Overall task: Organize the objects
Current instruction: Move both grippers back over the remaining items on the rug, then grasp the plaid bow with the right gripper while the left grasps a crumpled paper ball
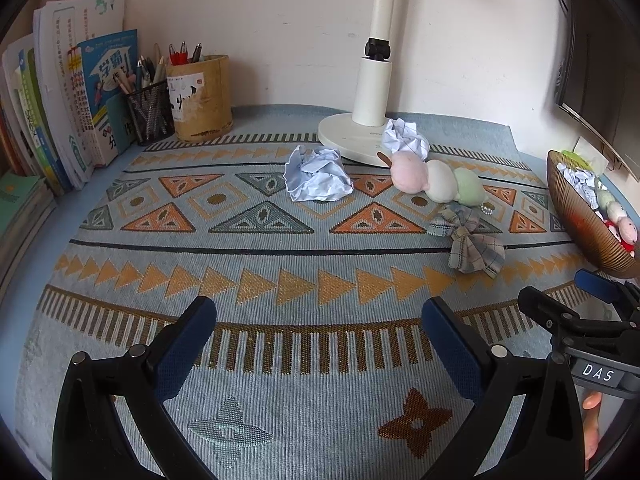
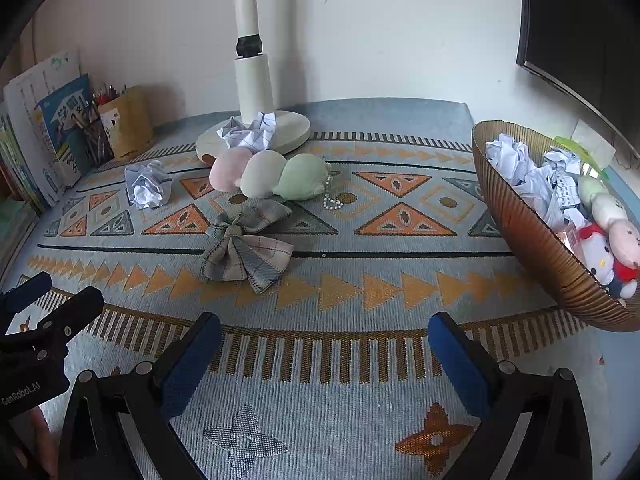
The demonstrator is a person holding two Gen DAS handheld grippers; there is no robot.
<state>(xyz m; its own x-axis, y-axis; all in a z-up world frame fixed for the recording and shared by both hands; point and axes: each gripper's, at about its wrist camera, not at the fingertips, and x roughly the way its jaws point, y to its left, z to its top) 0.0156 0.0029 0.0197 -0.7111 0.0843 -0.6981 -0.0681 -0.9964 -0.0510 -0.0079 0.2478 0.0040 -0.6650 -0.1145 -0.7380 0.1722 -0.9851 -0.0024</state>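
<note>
Brown and ribbed, the bowl (image 2: 532, 240) at the right edge of the tabletop (image 2: 360, 360) already holds several crumpled papers and a few small plush toys, so the tidying looks partly done. Left on the patterned cloth are four loose things: a paper ball (image 1: 318, 176) toward the middle, a second paper ball (image 1: 404, 138) resting on the lamp base (image 1: 344, 136) near the back edge, the three-ball plush (image 2: 268, 174) just in front of it, and the plaid bow (image 2: 246, 250) touching the plush. The left hand-held gripper (image 1: 318, 344) and right hand-held gripper (image 2: 324, 352) both hover near the front edge, jaws spread, holding nothing.
</note>
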